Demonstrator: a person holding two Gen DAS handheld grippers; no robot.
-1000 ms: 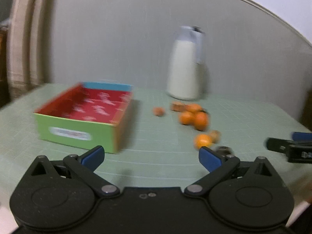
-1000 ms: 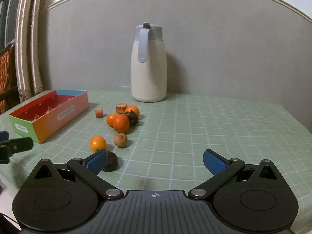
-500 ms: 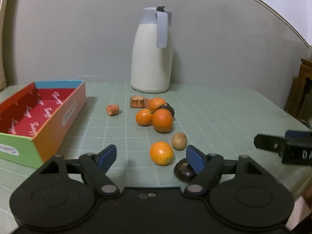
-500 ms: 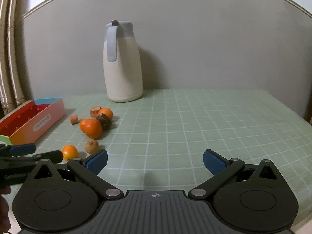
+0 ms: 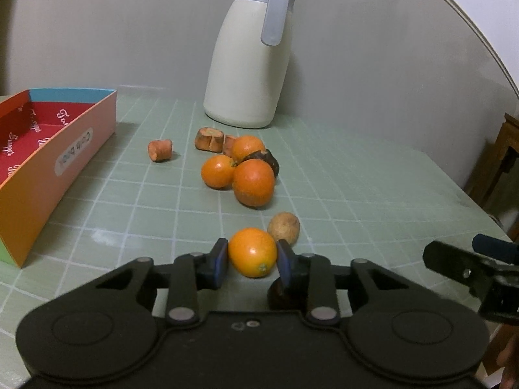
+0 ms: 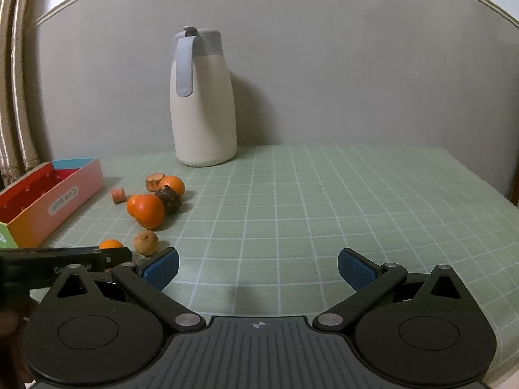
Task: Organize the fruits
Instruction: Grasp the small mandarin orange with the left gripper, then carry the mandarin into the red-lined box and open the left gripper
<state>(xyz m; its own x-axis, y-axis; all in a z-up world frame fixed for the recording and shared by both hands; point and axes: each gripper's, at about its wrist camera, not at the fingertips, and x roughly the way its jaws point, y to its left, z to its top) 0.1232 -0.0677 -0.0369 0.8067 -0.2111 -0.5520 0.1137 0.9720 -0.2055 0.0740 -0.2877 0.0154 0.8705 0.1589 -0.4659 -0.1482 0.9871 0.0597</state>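
Note:
A small orange (image 5: 253, 251) lies on the green checked tablecloth between the blue pads of my left gripper (image 5: 251, 261). Its jaws are closing and both pads touch the fruit's sides. A tan round fruit (image 5: 283, 227) sits just behind it, and a dark fruit (image 5: 282, 295) is half hidden under the gripper's right-hand finger. Farther back lies a cluster of oranges (image 5: 253, 186) with another dark fruit (image 5: 271, 162). My right gripper (image 6: 258, 267) stands open over bare cloth, off to the right of the fruit. The colourful cardboard box (image 5: 65, 155) stands at the left.
A cream jug with a grey handle (image 5: 246, 64) stands against the wall behind the fruit. Two brown cut pieces (image 5: 209, 139) (image 5: 160, 149) lie between the box and the oranges. The table's right edge and a wooden piece of furniture (image 5: 506, 159) are at the far right.
My left gripper swung right from the box toward the fruit, sank, and its wide-open jaws came together around the nearest small orange. The right gripper shifted slightly and stayed open.

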